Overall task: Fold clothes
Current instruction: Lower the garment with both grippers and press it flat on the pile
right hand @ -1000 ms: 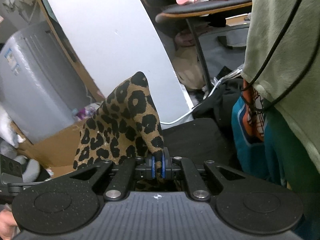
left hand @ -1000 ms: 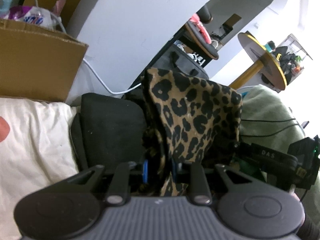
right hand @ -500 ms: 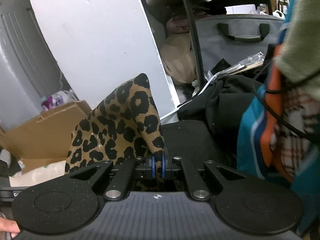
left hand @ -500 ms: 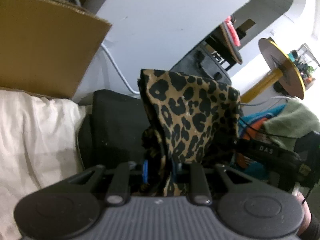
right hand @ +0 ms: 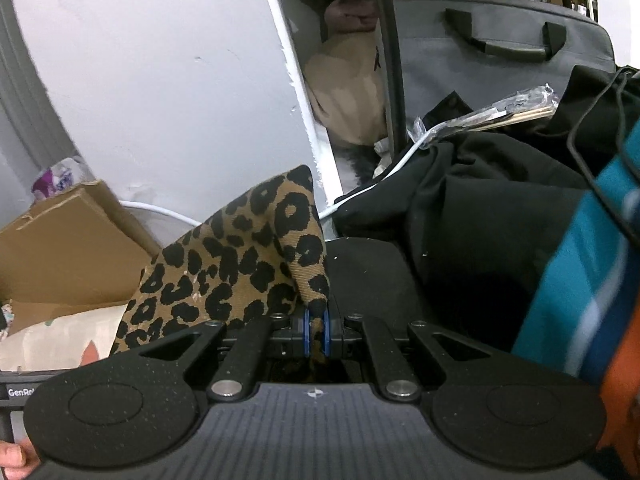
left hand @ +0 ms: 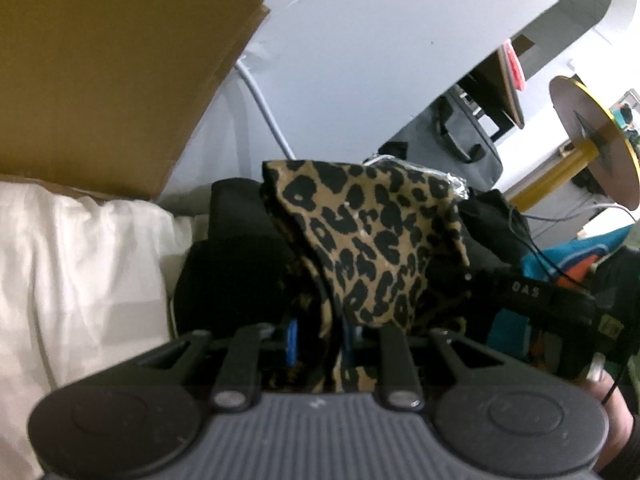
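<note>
Both grippers pinch the leopard cloth [left hand: 372, 248]: left gripper [left hand: 318, 338] and right gripper [right hand: 316, 334] jaws nearly closed on its edges. Cloth hangs mid-frame over a black garment [right hand: 372, 276], likely stretched for a fold.

On my left wrist view, white letters "DAS" stood on the black bar of the right claw [left hand: 532, 296]. On my right wrist view, the left claw's black bar [right hand: 18, 392] at the frame's left edge read "GenRo", cut off there. The print on a purple package [right hand: 56, 178] was too blurred to read.
</note>
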The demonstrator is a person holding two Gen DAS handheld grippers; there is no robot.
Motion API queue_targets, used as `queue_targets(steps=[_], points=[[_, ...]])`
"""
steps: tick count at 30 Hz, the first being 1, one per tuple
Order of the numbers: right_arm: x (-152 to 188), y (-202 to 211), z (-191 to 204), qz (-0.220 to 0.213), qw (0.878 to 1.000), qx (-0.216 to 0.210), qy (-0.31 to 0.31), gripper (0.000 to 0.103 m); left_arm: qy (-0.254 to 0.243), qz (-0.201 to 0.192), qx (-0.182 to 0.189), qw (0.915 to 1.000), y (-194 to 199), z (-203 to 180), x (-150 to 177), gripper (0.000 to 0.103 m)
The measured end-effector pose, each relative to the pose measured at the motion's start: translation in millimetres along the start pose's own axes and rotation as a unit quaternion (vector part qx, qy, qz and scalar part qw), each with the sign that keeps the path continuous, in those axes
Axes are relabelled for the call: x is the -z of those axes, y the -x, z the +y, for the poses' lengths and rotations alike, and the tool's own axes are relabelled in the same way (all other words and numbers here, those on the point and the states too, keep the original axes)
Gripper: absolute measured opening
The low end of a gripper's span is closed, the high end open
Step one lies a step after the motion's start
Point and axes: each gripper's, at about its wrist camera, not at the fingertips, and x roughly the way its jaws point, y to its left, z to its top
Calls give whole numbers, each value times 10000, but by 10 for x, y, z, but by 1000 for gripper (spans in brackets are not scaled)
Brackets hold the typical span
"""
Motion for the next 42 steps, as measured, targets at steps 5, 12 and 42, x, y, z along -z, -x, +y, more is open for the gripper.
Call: queue_targets(steps=[5,12,42], points=[[-132,-215,14,100,9999,-23,70,5,92,-49,-107,9999,-102,102,-56,21],[-189,-578,90,440,9969,460,454,16,145,114,-540,9984,-228,165,-93,39],[770,-116,-128,416,9966,273,661,29,-1743,51,-1241,9768,-145,-406,207,38]])
